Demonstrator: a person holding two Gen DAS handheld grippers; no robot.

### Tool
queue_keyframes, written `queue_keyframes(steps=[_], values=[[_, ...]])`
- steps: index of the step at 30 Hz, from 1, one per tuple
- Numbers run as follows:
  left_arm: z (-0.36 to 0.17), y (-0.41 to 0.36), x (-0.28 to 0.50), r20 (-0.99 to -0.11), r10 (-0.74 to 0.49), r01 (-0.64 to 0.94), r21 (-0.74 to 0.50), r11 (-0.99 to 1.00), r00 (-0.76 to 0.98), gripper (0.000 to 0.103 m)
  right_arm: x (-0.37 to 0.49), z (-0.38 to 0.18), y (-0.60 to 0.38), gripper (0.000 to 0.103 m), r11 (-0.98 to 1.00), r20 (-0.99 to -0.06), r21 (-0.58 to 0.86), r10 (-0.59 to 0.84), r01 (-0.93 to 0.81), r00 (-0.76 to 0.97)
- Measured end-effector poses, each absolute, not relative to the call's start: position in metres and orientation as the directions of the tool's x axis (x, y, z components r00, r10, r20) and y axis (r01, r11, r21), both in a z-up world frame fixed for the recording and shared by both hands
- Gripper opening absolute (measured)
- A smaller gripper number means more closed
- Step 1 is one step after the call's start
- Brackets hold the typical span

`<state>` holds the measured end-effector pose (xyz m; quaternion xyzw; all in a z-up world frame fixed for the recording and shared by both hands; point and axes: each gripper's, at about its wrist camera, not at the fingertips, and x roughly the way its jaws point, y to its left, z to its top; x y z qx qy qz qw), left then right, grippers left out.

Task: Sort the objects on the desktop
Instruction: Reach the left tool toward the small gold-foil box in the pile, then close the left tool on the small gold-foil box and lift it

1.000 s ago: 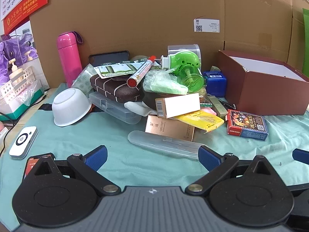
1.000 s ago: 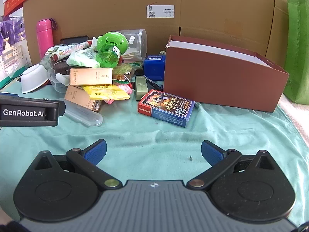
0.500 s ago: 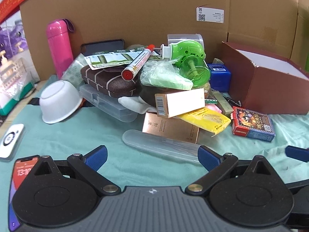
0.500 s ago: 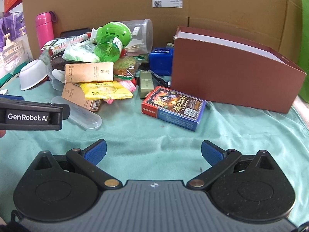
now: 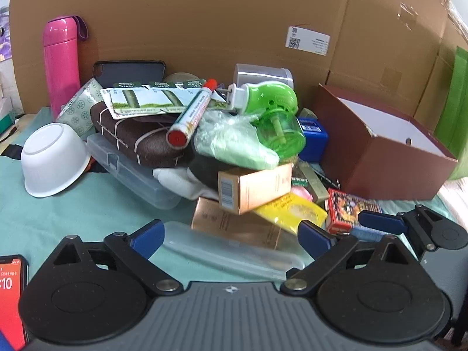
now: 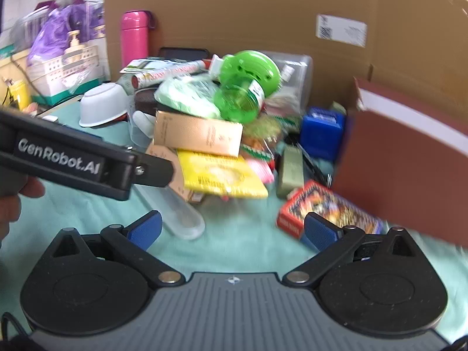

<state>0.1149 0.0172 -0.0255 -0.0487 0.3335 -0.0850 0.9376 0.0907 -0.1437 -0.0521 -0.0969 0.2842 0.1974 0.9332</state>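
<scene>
With both grippers' fingers wide and empty, lower the left gripper (image 5: 231, 238) squarely so its fingers straddle the clear case (image 5: 234, 253) lying between them, while the right gripper (image 6: 231, 231) waits near the card box (image 6: 330, 212).

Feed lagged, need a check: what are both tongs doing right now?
Left tongs: open, holding nothing, over the clear plastic case.
Right tongs: open, holding nothing.

Both the left tongs (image 5: 231, 238) and the right tongs (image 6: 232, 231) are spread wide, gripping nothing.
</scene>
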Motion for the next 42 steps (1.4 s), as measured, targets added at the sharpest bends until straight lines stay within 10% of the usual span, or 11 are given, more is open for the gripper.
queue_keyframes(steps=[18, 27, 42], values=[[-0.030, 0.015, 0.153, -0.649, -0.269, 0.165, -0.217, 0.962, 0.711, 0.067, 0.149, -0.052, -0.124, 0.090, 0.811, -0.505, 0.007, 0.508, -0.585, 0.698], [-0.030, 0.020, 0.154, -0.658, -0.313, 0.154, -0.289, 0.945, 0.685, 0.053, 0.141, -0.051, -0.124, 0.056, 0.807, -0.490, -0.004, 0.513, -0.591, 0.704], [-0.013, 0.005, 0.090, -0.627, -0.376, 0.260, -0.273, 0.926, 0.682, 0.051, 0.067, -0.036, -0.142, 0.055, 0.817, -0.446, -0.042, 0.500, -0.575, 0.742]])
